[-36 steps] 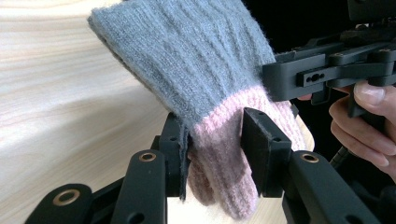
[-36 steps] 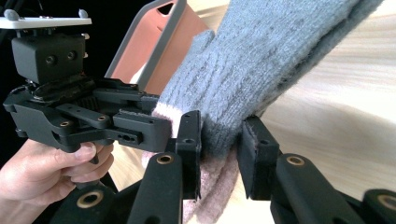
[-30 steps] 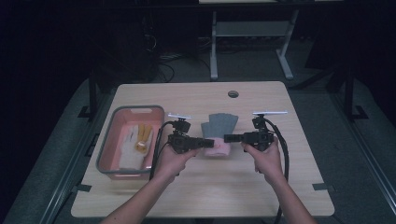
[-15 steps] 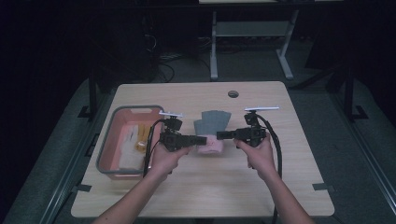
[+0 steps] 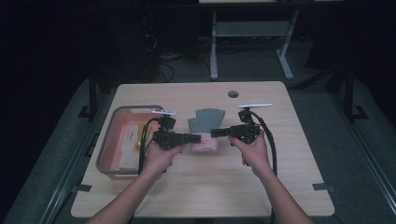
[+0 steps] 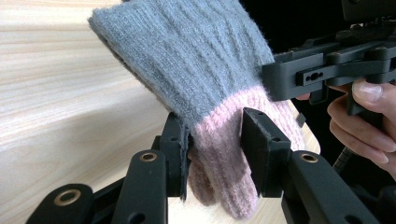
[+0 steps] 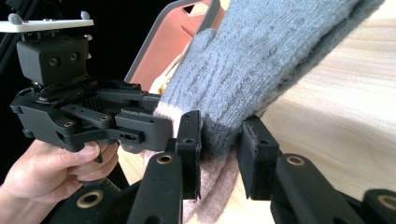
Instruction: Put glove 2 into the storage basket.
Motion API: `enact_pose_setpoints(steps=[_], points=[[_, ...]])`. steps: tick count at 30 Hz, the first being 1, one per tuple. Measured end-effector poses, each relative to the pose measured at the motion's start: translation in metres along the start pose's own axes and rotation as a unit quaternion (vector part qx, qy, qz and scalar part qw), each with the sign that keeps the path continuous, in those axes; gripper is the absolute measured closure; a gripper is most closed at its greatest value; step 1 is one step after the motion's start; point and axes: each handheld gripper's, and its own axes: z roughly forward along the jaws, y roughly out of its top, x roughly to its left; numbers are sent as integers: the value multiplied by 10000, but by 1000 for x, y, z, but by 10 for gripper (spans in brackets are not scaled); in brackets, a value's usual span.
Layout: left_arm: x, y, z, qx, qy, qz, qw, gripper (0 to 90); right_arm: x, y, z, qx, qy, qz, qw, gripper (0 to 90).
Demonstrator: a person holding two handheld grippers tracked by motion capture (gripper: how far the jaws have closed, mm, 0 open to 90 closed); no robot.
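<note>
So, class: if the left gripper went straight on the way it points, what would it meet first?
The glove already between its jaws; beyond that, probably the right gripper, which faces it from the glove's other side.

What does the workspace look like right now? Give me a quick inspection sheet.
Surface: wooden table, round hole near far edge.
Job's things: grey and pink knitted glove, held between both grippers.
Clutter: pink tray at left with small items inside, too small to tell.
Grippers: left gripper and right gripper both shut on the glove.
Cables: one trails from each gripper toward the person.
Surroundings: dark floor, grey table frame beyond.
</note>
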Motion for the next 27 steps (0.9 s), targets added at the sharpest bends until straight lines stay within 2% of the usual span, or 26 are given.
enact_pose_setpoints(steps=[27], points=[[14, 2, -31, -129, 112, -60, 9998, 628, 21, 16, 24, 161, 97, -201, 9996, 713]])
